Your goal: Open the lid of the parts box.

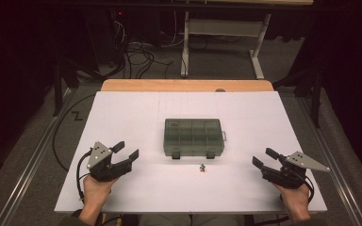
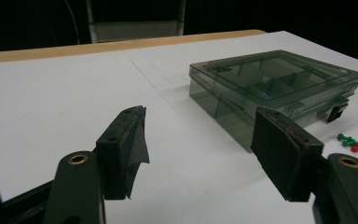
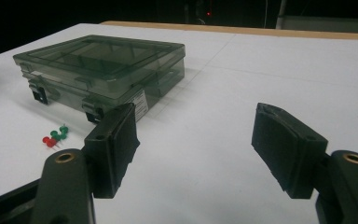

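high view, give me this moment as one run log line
box: lid shut, mid table | pushpins: loose in front of box | left gripper: jaws open, empty | right gripper: jaws open, empty

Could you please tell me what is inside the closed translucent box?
Through the box's tinted lid, only divider walls forming compartments show; any small contents cannot be made out.

Dim room, evenly lit white table [image 1: 122, 117], dark surroundings, soft shadows, mild blur
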{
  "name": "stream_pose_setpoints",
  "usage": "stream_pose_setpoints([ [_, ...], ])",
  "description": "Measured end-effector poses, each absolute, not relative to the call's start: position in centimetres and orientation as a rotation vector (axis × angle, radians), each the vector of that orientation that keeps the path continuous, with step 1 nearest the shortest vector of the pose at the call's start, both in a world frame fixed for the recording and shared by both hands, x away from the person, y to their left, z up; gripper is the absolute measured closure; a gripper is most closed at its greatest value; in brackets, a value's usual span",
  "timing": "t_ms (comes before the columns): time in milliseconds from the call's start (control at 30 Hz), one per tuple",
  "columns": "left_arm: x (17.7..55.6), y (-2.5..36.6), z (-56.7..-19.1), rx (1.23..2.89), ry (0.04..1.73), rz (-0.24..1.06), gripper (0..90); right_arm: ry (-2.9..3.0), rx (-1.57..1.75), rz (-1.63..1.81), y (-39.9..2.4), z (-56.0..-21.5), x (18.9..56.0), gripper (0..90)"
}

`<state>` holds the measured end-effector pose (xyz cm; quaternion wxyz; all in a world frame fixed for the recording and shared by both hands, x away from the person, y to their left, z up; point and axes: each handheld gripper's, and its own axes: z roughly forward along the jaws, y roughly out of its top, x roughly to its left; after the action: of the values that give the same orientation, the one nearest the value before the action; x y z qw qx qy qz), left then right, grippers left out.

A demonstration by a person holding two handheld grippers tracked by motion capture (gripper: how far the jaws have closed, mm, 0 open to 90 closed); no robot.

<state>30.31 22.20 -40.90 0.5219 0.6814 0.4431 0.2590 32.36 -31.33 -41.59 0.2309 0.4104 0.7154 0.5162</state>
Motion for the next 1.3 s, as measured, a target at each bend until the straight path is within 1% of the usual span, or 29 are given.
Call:
stream_pose_setpoints([
  [500, 30.28, 22.27, -40.87, 1.630, 1.067, 0.615, 38.1, 1.957, 1.147, 1.401, -31.30, -41.50, 32.40, 32.7],
  [733, 30.36, 22.30, -40.89, 1.631, 1.067, 0.619, 37.0, 1.965, 1.121, 1.417, -31.22, -41.45, 32.33, 36.3],
  [1300, 30.54, 22.27, -40.86, 1.618, 1.064, 0.605, 38.3, 1.932, 1.136, 1.435, -31.31, -41.30, 32.34, 37.2],
])
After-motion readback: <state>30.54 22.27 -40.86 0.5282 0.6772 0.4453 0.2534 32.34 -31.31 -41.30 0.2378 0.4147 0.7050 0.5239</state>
